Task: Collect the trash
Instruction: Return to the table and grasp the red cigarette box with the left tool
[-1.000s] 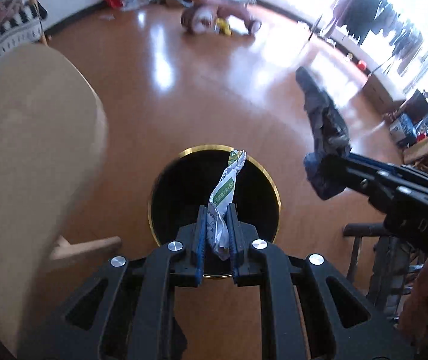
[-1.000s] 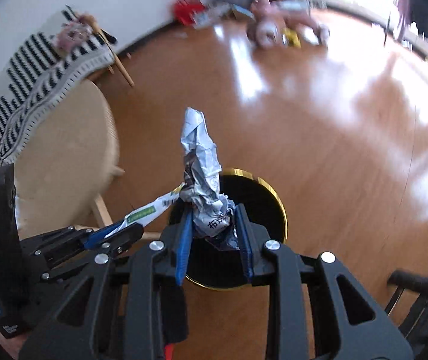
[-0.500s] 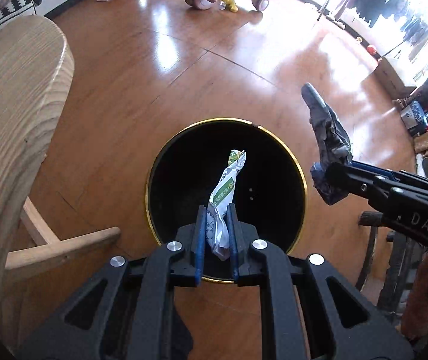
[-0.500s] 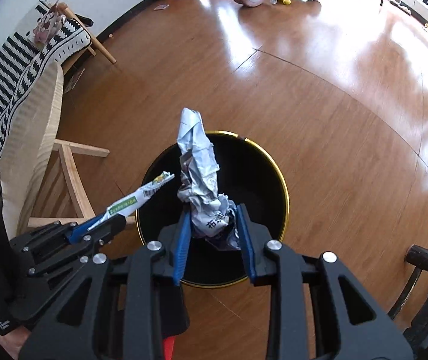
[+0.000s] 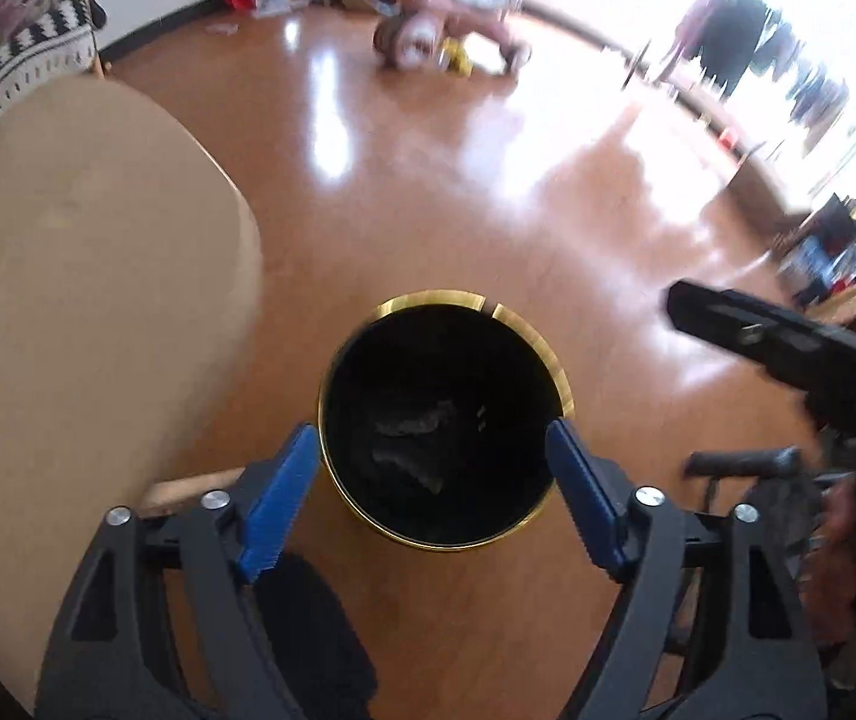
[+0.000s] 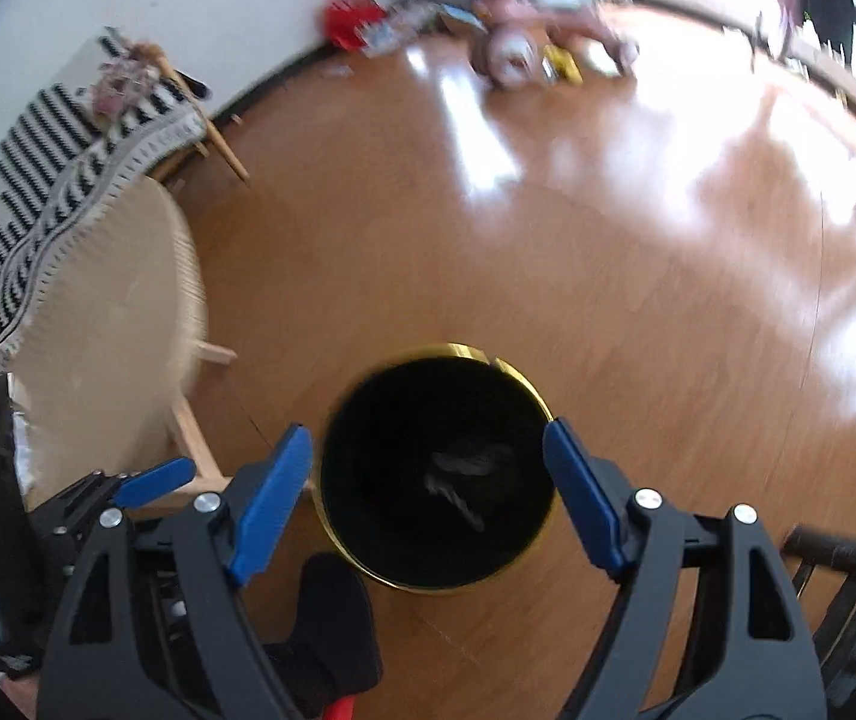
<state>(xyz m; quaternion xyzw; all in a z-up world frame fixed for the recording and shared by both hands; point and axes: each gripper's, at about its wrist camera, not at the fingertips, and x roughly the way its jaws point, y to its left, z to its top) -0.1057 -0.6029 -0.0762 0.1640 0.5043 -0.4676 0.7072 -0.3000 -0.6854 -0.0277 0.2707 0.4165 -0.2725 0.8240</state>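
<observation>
A black bin with a gold rim [image 5: 538,348] stands on the wooden floor; it also shows in the right wrist view [image 6: 526,387]. Crumpled trash [image 5: 416,426] lies dimly inside it, also seen in the right wrist view [image 6: 463,474]. My left gripper [image 5: 432,501] is open and empty above the bin's near edge. My right gripper [image 6: 428,495] is open and empty above the same bin. The right gripper's body [image 5: 787,348] shows at the right of the left wrist view. The left gripper [image 6: 152,474] shows at the lower left of the right wrist view.
A round pale wooden chair [image 5: 68,300] stands left of the bin, with a black-and-white striped cloth [image 6: 44,180] behind it. A pink ride-on toy [image 5: 445,36] and red clutter [image 6: 350,18] sit by the far wall. A dark chair frame [image 6: 835,558] is at the lower right.
Both grippers have opened and let go of their trash: the green-and-white wrapper and the crumpled silver wrapper have dropped into the bin. Both grippers have lifted away from the bin.
</observation>
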